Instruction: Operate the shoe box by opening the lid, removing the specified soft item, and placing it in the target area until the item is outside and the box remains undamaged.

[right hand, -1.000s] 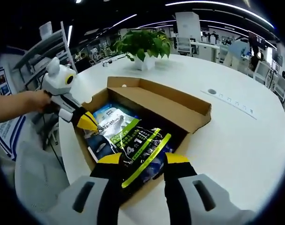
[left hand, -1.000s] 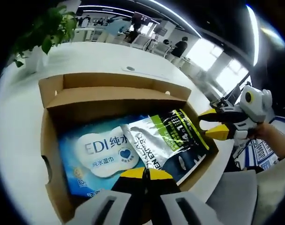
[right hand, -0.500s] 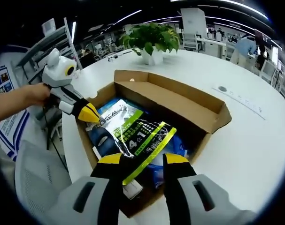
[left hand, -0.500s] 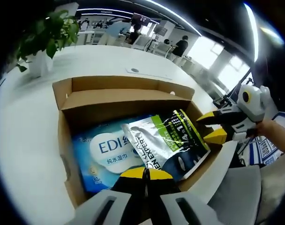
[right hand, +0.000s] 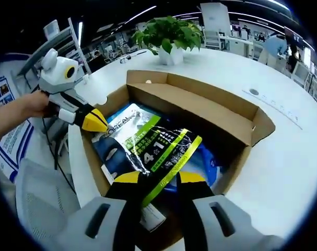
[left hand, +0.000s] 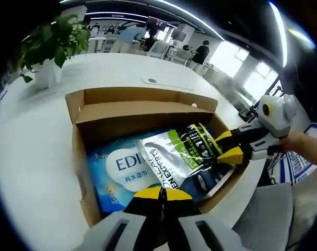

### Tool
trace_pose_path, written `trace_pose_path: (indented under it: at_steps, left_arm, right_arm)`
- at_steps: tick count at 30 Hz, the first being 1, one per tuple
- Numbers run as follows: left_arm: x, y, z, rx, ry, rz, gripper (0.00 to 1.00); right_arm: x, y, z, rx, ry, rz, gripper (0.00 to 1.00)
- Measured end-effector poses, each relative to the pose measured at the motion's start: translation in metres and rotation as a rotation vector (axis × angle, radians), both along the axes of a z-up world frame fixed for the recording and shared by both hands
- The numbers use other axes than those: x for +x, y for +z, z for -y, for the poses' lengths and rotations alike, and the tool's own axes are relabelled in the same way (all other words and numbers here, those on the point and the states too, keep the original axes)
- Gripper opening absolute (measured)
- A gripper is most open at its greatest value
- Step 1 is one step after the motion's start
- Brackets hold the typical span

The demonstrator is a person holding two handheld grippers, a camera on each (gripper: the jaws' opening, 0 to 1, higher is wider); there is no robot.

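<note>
Since one second ago, the right gripper has come down, jaws narrowed around the silver pouch's edge inside the open box. Left gripper stays closed at the box's near edge, holding nothing.

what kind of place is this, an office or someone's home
Most likely an open-plan office: long ceiling light strips, a big white table with a potted plant, and rows of desks and chairs behind.

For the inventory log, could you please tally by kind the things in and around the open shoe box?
Shoe box: 1
Silver and green pouch: 1
Blue wet wipes pack: 1
Potted plant: 1
Grippers: 2, left, right
Total: 6
</note>
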State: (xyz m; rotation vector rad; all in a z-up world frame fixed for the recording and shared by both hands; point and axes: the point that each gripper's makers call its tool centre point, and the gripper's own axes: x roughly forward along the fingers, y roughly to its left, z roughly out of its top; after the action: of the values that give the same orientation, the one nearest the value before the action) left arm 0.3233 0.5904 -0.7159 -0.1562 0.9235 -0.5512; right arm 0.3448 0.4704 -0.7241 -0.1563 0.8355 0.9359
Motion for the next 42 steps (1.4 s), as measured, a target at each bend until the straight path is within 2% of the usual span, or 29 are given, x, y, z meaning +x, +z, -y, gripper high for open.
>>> trace_pose_path:
  at_steps: [3, 7, 9, 16, 26, 42]
  left_arm:
    - [0.000, 0.001, 0.000, -0.001, 0.003, 0.003, 0.00]
    - [0.001, 0.004, -0.001, 0.008, 0.004, 0.023, 0.00]
    - [0.001, 0.006, 0.000, 0.010, -0.001, 0.031, 0.00]
    - [0.001, 0.011, 0.001, 0.018, 0.000, 0.036, 0.00]
    - [0.007, 0.029, 0.008, 0.011, 0.009, 0.073, 0.00]
    - [0.017, 0.049, 0.049, 0.000, -0.046, 0.089, 0.00]
  right_arm:
    - [0.000, 0.001, 0.000, 0.004, -0.007, 0.004, 0.19]
    - [-0.002, 0.003, 0.001, 0.012, 0.000, 0.032, 0.06]
    - [-0.003, 0.006, 0.000, 0.025, -0.002, 0.038, 0.04]
    - [-0.004, 0.011, 0.000, 0.037, -0.014, 0.041, 0.03]
    - [0.007, 0.040, 0.007, 0.130, -0.101, 0.051, 0.00]
    - [0.014, 0.067, 0.048, 0.169, -0.200, 0.043, 0.00]
